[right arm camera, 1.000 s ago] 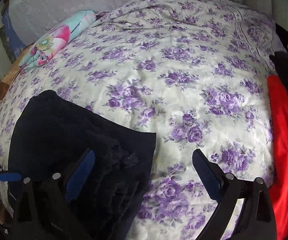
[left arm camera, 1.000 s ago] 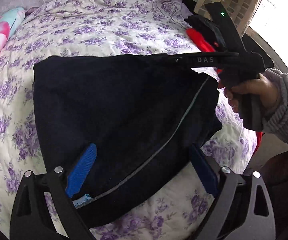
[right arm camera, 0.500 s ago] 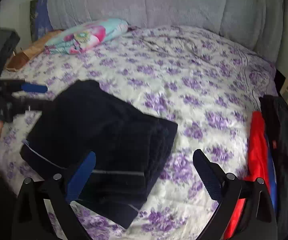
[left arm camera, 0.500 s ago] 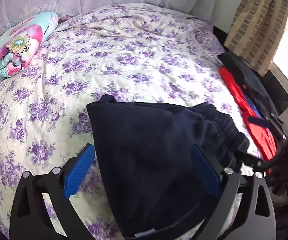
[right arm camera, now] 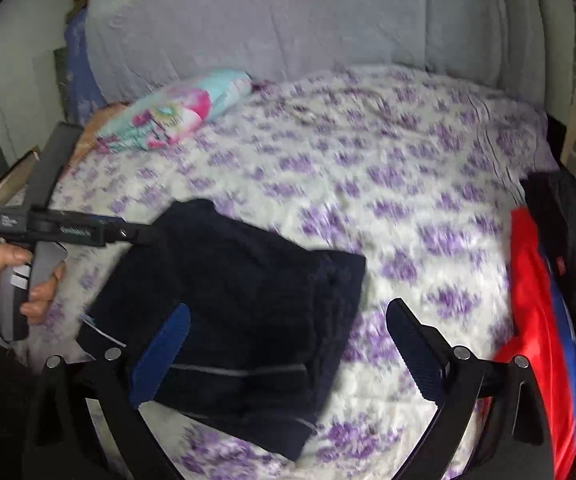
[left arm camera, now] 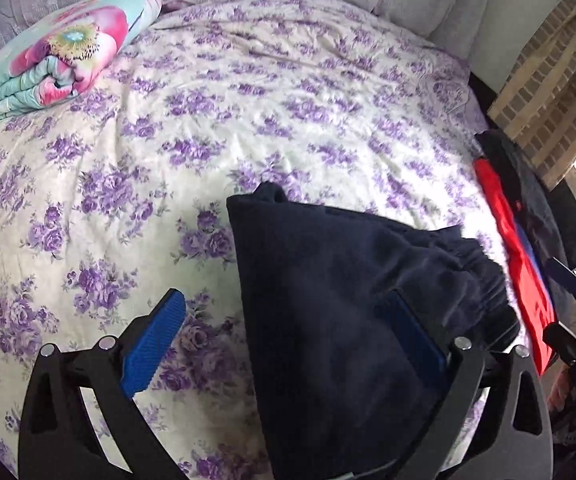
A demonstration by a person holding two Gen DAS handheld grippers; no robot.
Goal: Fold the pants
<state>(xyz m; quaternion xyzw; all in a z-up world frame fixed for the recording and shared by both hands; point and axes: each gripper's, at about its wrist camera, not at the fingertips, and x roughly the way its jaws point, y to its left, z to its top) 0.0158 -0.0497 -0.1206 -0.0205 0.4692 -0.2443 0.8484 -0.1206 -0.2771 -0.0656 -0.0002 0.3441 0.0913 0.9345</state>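
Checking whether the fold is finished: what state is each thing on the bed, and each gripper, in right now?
dark pants: folded into a compact stack, lying on the bedspread, not gripped.
left gripper: jaws opening, pads clear of the pants.
right gripper: open, empty, above the pants.
floral quilt: folded, at the far corner.
red and dark clothes: piled at the bed's edge.

both grippers backed off and up from the folded pants (right arm camera: 240, 304). left gripper (left arm camera: 288, 340) is opening, nothing pinched now, and the right gripper (right arm camera: 288, 344) hangs wide over the bundle's right edge.
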